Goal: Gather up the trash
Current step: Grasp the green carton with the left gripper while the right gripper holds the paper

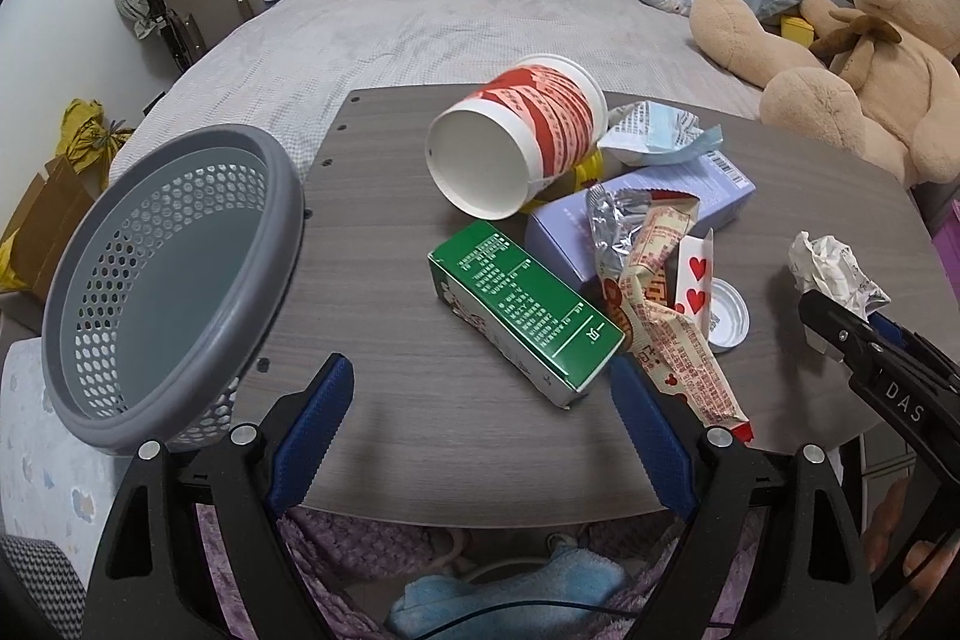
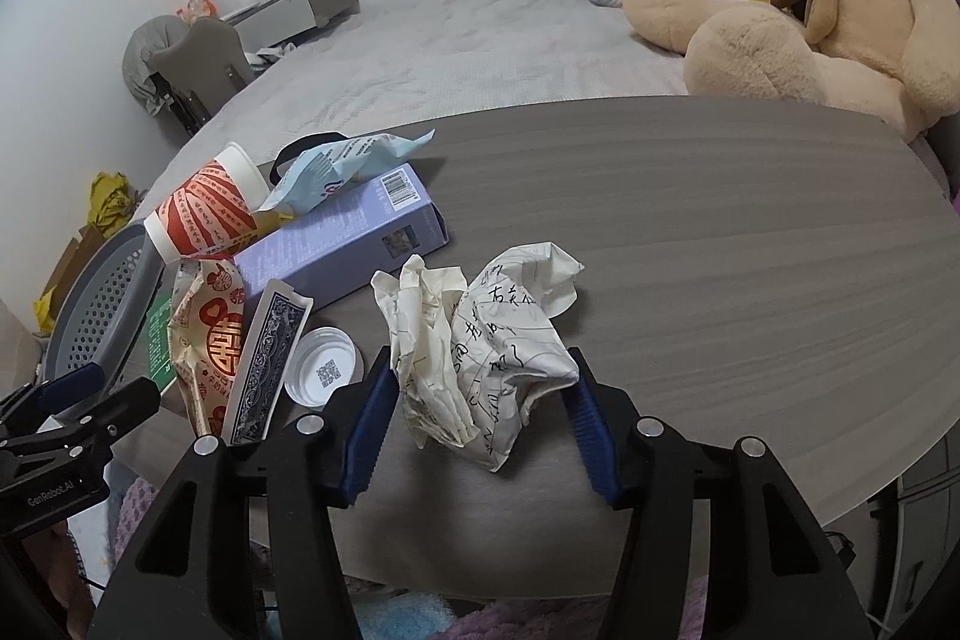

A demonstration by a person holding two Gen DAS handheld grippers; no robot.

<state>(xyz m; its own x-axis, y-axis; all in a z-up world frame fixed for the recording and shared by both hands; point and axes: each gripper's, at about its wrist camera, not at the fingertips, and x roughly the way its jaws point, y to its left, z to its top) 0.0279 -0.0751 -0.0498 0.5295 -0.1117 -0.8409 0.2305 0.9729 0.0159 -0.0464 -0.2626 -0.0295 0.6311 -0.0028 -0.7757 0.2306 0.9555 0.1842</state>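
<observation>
Clamping the crumpled paper (image 2: 480, 340) at its bulging middle, the right gripper (image 2: 480, 412) has a light, springy wad – easily squashed – on the table (image 2: 720, 232), the basket (image 1: 174, 280) waiting at nine o'clock, left gripper (image 1: 480, 418) spread empty.

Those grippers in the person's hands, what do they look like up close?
Each gripper is black plastic. The left gripper and right gripper both have two angular fingers lined with ribbed blue pads, fixed by silver bolts. White lettering marks the bodies. No sleeves show.
</observation>
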